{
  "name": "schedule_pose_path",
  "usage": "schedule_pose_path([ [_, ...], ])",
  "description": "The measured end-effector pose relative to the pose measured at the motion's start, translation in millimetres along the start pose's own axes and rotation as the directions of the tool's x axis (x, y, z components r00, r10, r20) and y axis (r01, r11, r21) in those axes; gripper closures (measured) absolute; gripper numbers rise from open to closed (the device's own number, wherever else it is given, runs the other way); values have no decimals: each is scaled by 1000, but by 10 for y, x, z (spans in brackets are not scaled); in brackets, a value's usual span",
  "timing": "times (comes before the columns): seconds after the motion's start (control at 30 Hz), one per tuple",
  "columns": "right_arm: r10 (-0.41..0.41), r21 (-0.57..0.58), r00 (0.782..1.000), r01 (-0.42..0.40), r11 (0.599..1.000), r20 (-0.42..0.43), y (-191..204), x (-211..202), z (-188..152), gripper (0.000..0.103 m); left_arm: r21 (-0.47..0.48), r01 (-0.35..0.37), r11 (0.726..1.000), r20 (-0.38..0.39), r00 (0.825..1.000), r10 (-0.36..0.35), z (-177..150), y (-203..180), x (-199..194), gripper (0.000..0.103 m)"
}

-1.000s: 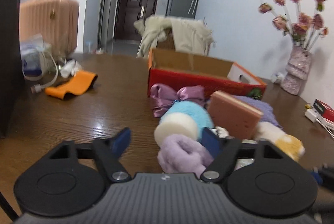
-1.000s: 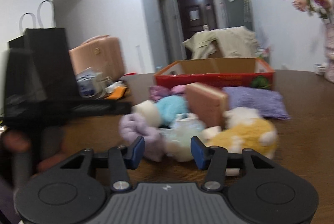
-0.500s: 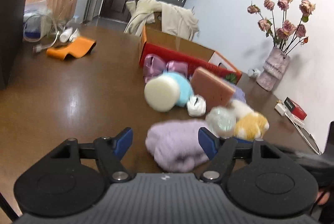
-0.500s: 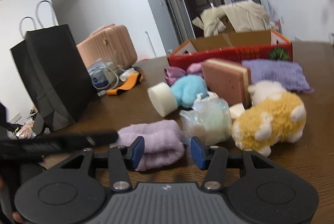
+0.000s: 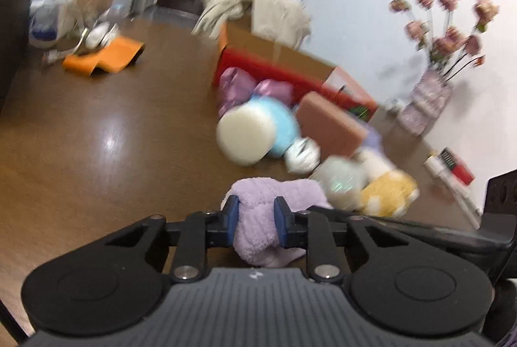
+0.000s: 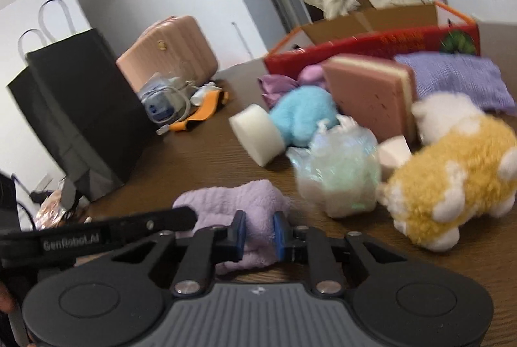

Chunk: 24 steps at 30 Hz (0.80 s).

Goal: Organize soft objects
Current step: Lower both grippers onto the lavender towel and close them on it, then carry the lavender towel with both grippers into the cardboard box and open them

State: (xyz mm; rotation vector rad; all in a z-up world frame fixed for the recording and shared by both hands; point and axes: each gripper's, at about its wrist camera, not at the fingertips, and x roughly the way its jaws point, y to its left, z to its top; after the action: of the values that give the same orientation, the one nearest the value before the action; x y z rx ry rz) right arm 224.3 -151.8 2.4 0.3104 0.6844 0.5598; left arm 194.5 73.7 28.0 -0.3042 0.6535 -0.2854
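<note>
A fluffy lilac towel (image 5: 258,217) lies on the brown table at the near edge of a pile of soft things. My left gripper (image 5: 255,222) is shut on one end of it. My right gripper (image 6: 258,233) is shut on the other end of the towel (image 6: 232,201). Behind lie a white foam disc (image 6: 257,133), a blue plush (image 6: 303,114), a pink sponge block (image 6: 368,94), a crinkly plastic bundle (image 6: 339,172), a yellow and white plush (image 6: 452,182) and a lilac pillow (image 6: 458,78). The left gripper's finger (image 6: 97,233) crosses the right wrist view.
An open red cardboard box (image 6: 371,36) stands behind the pile. A black paper bag (image 6: 84,107) stands at the left, with an orange strap (image 5: 103,57) and a cable bundle (image 6: 164,98) near it. A vase of pink flowers (image 5: 429,101) stands at the far right.
Both grippers have closed on the lilac towel, one on each end. Half a second ago both were open around it.
</note>
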Motion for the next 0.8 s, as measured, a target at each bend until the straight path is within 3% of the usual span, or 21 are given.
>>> schedule_pose_path([
  [0.1,36,-19,993,-34,999,110,21,-232,314,88,58,52,997,109,992,-58,327,-179,-151,80],
  [0.2,64,-51,978,-55,997,198,-45,-348,821,88,109,94,990,205,972,-115,852,-356,-118,80],
  [0.27,46,-74,968,-28,997,246,-131,-314,1258,88,131,144,981,219,961,-170,1286,-467,66,80],
  [0.33,17,-91,964,7,996,267,-235,-156,1739,88,146,149,978,227,957,-180,1748,-558,350,80],
  [0.43,-57,-76,971,76,994,234,-470,308,2448,88,178,132,975,201,965,-168,2354,-609,958,80],
  [0.53,-120,-22,981,125,992,154,-786,905,2928,88,89,81,993,158,983,-94,2759,-471,1684,80],
  [0.6,-142,36,988,140,990,67,-1036,1417,3107,88,3,24,1000,120,993,-24,2881,-325,2160,80],
  [0.67,-194,50,981,193,980,19,-1193,1843,3167,88,-55,-45,997,38,998,47,2956,-218,2643,80],
  [0.8,-266,60,962,270,961,-66,-1489,2529,3151,88,-72,-121,990,-14,993,120,2965,-79,3185,80],
])
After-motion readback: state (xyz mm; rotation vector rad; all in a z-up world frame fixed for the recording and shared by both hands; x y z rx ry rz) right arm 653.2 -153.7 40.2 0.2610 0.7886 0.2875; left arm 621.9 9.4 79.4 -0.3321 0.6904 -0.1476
